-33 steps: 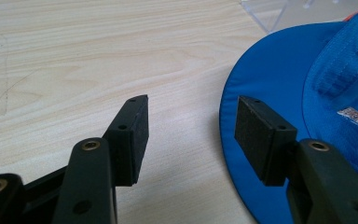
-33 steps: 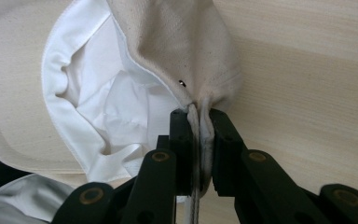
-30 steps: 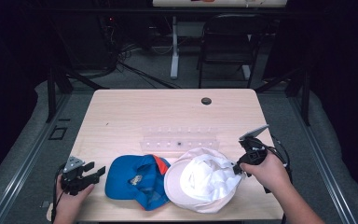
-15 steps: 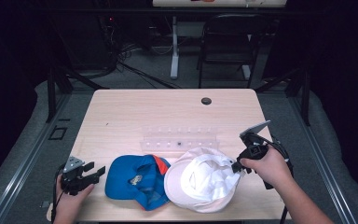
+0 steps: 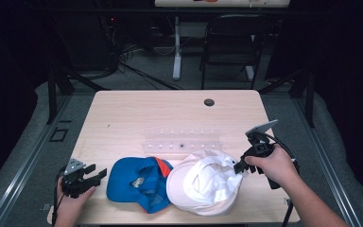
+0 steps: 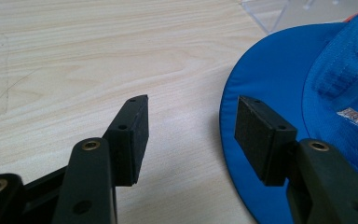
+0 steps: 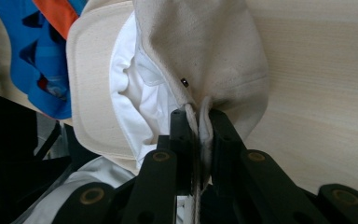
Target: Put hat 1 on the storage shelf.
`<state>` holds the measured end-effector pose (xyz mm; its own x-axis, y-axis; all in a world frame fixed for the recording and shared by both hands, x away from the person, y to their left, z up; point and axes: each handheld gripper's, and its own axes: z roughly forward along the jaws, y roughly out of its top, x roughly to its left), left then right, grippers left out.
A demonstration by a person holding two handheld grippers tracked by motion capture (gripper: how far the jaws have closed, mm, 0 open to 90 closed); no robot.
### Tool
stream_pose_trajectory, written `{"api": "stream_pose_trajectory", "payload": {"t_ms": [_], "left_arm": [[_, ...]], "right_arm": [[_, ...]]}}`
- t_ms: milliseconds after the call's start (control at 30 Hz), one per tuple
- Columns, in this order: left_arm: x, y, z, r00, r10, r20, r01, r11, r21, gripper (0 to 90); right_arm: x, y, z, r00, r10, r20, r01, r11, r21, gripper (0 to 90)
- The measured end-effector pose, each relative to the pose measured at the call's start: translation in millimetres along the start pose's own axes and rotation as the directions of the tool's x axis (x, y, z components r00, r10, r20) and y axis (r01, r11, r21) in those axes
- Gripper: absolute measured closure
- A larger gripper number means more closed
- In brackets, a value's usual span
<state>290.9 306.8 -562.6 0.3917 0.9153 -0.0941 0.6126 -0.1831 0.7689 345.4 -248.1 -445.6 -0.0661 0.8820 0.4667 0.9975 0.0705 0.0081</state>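
The left claw [image 6: 191, 126] gapes wide beside the blue cap [image 6: 279, 84] on the table [image 6: 98, 51].

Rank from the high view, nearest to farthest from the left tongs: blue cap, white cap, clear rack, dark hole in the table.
From the left tongs:
1. Blue cap, right beside them at the near edge.
2. Clear rack, mid-table, farther back.
3. White cap, past the blue one, pinched by the right tongs.
4. Dark hole, far side.
Items 2 and 3 are close to call.
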Motion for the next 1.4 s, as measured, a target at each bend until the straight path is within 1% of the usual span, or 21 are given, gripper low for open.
{"api": "stream_pose_trajectory", "payload": {"t_ms": [167,300,333,400,467,500,533,633,700,733,767,800,833,967,1000,1033,1067,1100,1233,1367,1400], "left_arm": [[-0.2,-0.6,0.7,1.0,-0.005,-0.003,0.005,0.9999,-0.014,45.4],[-0.2,-0.6,0.6,1.0,-0.006,-0.003,0.006,0.9999,-0.014,45.4],[-0.2,-0.6,0.6,1.0,-0.006,-0.004,0.006,0.9999,-0.015,45.4],[-0.2,-0.6,0.4,1.0,-0.006,-0.003,0.006,0.9999,-0.015,45.4],[-0.3,-0.6,0.3,1.0,-0.006,-0.003,0.005,0.9999,-0.015,45.4],[-0.3,-0.5,0.3,1.0,-0.005,-0.004,0.005,0.9999,-0.014,45.4],[-0.3,-0.5,0.3,1.0,-0.005,-0.004,0.005,0.9999,-0.014,45.4],[-0.3,-0.6,0.5,1.0,-0.006,-0.005,0.006,0.9999,-0.015,45.5],[-0.3,-0.6,0.6,1.0,-0.006,-0.005,0.006,0.9999,-0.015,45.4],[-0.3,-0.6,0.6,1.0,-0.005,-0.004,0.005,0.9999,-0.014,45.4],[-0.3,-0.6,0.5,1.0,-0.006,-0.005,0.006,0.9999,-0.015,45.5],[-0.3,-0.6,0.5,1.0,-0.006,-0.005,0.006,0.9999,-0.015,45.4],[-0.3,-0.7,0.5,1.0,-0.006,-0.005,0.006,0.9999,-0.015,45.4],[0.1,-0.5,0.6,1.0,-0.006,-0.002,0.006,0.9999,-0.014,45.5],[0.2,-0.5,0.8,1.0,-0.006,-0.003,0.006,0.9999,-0.012,45.4],[0.3,-0.5,1.0,1.0,-0.006,-0.002,0.006,0.9999,-0.012,45.4],[0.2,-0.5,1.0,1.0,-0.006,-0.003,0.006,0.9999,-0.012,45.4],[0.1,-0.3,0.6,1.0,-0.004,-0.004,0.004,1.0,-0.007,45.4],[-0.1,-0.5,0.7,1.0,-0.006,-0.004,0.006,0.9998,-0.016,45.5],[0.3,-0.4,0.2,1.0,-0.005,-0.003,0.005,0.9999,-0.014,45.5],[0.4,-0.4,0.1,1.0,-0.005,-0.002,0.005,0.9999,-0.015,45.4]], "right_arm": [[0.7,0.1,-4.7,0.9978,0.028,-0.06,-0.029,1.0,-0.01,81.9],[-0.2,0.4,-8.9,0.9928,0.016,-0.119,-0.017,1.0,-0.002,81.9],[1.6,-0.9,-9.2,0.9854,0.053,-0.162,-0.056,0.998,-0.016,81.9],[0.5,-0.5,-10.7,0.9838,0.044,-0.174,-0.045,0.999,-0.002,81.9],[-1.0,-0.8,-11.6,0.9772,0.044,-0.208,-0.045,0.999,0.002,82.0],[-0.9,-1.6,-11.2,0.9672,0.065,-0.245,-0.07,0.998,-0.008,82.0],[-0.9,-1.6,-11.2,0.9672,0.065,-0.245,-0.07,0.998,-0.008,82.0],[-1.7,-2.1,-12.5,0.9528,0.071,-0.295,-0.076,0.997,-0.008,81.9],[-3.1,-1.7,-14.9,0.9407,0.06,-0.334,-0.062,0.998,0.006,82.0],[-1.2,-2.8,-15.6,0.9259,0.081,-0.369,-0.093,0.996,-0.014,82.0],[-1.3,-2.9,-16.9,0.9194,0.076,-0.386,-0.087,0.996,-0.012,81.9],[-1.3,-2.9,-16.9,0.9194,0.076,-0.386,-0.087,0.996,-0.012,81.9],[-1.2,-3.1,-17.8,0.9119,0.073,-0.404,-0.086,0.996,-0.012,81.9],[1.2,-4.1,-19.5,0.8748,0.07,-0.479,-0.087,0.996,-0.015,82.0],[3.3,-4.7,-19.4,0.8567,0.068,-0.511,-0.089,0.996,-0.018,82.0],[3.3,-4.7,-19.4,0.8567,0.068,-0.511,-0.089,0.996,-0.018,82.0],[6.7,-5.1,-19.8,0.846,0.069,-0.529,-0.094,0.995,-0.02,82.0],[6.7,-5.1,-19.8,0.846,0.069,-0.529,-0.094,0.995,-0.02,82.0],[14.0,-5.7,-19.9,0.8201,0.049,-0.57,-0.082,0.996,-0.032,82.0],[20.4,-6.0,-21.6,0.8034,0.037,-0.594,-0.078,0.996,-0.043,82.0],[23.6,-6.8,-23.5,0.7891,0.032,-0.613,-0.08,0.995,-0.052,82.0]]}}
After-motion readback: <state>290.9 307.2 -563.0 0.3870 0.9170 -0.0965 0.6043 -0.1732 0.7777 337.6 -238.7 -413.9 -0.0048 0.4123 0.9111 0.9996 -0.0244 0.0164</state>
